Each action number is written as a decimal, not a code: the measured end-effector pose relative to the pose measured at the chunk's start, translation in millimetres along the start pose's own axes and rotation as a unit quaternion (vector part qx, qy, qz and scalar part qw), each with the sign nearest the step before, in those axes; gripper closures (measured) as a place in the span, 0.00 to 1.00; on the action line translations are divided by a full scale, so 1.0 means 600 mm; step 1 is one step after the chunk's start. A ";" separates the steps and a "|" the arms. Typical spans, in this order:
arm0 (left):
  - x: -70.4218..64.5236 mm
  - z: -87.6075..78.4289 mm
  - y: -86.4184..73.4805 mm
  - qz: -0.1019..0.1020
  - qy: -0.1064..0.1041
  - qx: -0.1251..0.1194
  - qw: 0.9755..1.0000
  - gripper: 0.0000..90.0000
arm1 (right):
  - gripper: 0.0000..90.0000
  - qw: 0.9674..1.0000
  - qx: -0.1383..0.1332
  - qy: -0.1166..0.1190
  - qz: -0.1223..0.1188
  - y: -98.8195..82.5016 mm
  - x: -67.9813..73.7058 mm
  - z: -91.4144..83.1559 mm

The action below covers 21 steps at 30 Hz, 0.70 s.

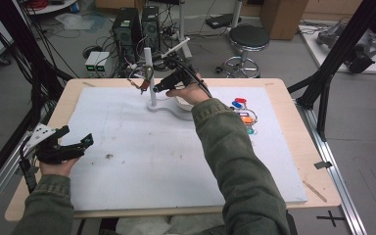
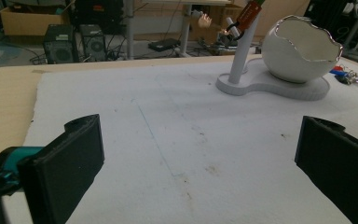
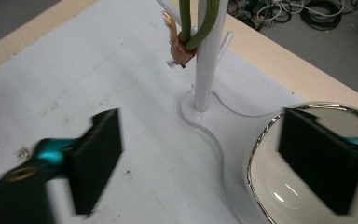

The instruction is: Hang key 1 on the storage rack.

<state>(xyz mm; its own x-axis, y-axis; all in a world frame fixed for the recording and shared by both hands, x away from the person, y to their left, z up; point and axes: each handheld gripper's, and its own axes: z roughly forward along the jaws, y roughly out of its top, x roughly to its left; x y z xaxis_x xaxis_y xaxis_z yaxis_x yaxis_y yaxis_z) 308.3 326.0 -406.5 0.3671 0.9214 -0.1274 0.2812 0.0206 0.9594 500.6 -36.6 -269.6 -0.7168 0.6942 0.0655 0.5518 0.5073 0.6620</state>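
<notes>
A white stand [image 1: 152, 95] [image 2: 240, 60] [image 3: 206, 79] with side pegs rises from a flat base at the back of the mat. A green strap with a brown tag [image 1: 147, 82] [image 2: 248, 14] [image 3: 186, 46] hangs from a peg. Beside the post on the same base sits a white bowl with a silver rim [image 2: 303, 51] [image 3: 270, 200]. My right gripper [image 1: 152, 88] [image 3: 200, 158] hovers just right of the post, open, with nothing between its fingers; the hanging tag lies beyond them. My left gripper [image 1: 81, 142] [image 2: 198, 163] stands open over the mat's left side, holding nothing.
A bunch of keys with coloured tags [image 1: 245, 115] [image 2: 349, 77] lies right of the bowl. The white mat [image 1: 142, 156] covers most of the wooden table [image 1: 68, 98]. A stool [image 1: 248, 39], computer towers [image 1: 127, 29] and cables stand on the floor behind.
</notes>
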 end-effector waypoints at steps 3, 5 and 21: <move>0.000 0.000 0.000 -0.001 0.001 0.001 1.000 0.02 | 0.01 1.000 -0.001 0.007 -0.004 -0.006 -0.003 -0.007; 0.000 0.000 0.000 -0.001 0.001 0.001 1.000 0.02 | 0.01 1.000 -0.008 0.013 -0.009 -0.009 -0.004 -0.015; 0.000 0.000 0.000 0.000 0.003 0.000 1.000 0.02 | 0.01 0.999 -0.036 -0.005 0.003 -0.051 -0.029 -0.073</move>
<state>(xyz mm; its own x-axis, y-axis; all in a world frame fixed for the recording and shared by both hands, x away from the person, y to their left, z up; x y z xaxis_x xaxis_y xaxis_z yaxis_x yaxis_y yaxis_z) 308.1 326.0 -406.3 0.3621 0.9235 -0.1269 0.2818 0.0212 0.9592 477.3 -86.6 -258.4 -0.7093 0.7022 0.0617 0.5231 0.4657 0.7137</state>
